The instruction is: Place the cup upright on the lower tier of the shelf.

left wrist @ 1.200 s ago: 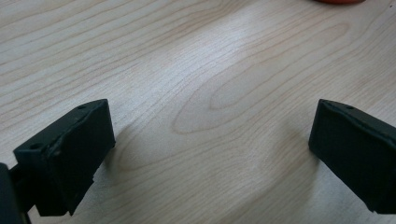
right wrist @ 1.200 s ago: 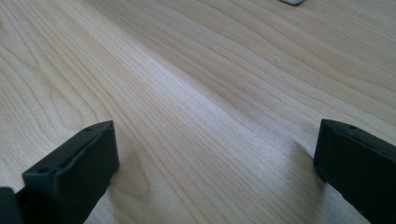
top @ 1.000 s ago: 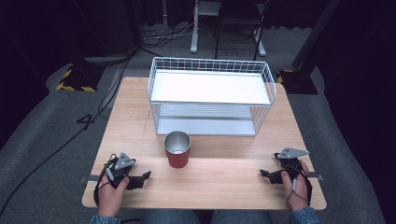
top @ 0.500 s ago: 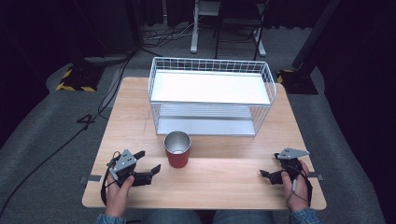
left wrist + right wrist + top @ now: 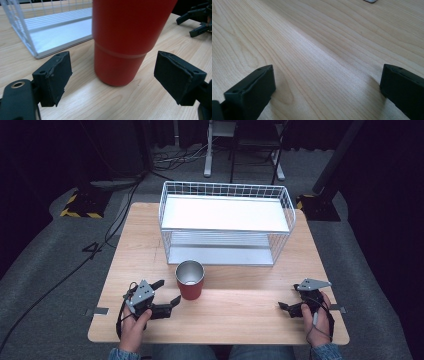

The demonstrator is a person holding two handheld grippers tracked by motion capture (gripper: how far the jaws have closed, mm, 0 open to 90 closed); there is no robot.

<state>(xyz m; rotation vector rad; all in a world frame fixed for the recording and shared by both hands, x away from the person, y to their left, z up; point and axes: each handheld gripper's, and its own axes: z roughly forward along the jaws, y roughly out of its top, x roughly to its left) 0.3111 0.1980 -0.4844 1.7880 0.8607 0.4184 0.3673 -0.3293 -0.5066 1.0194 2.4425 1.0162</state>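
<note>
Since a second before, the left gripper [image 5: 168, 292] had slid from the table's [image 5: 240, 320] near left corner toward the red cup [image 5: 190, 280], its jaws spread wide on either side of the cup's base without touching it. The right gripper [image 5: 290, 299] had stayed well right of the cup, jaws wide over bare wood. The cup stood upright just in front of the white wire basket [image 5: 226, 225]; open tabletop lay right of the cup.
</note>
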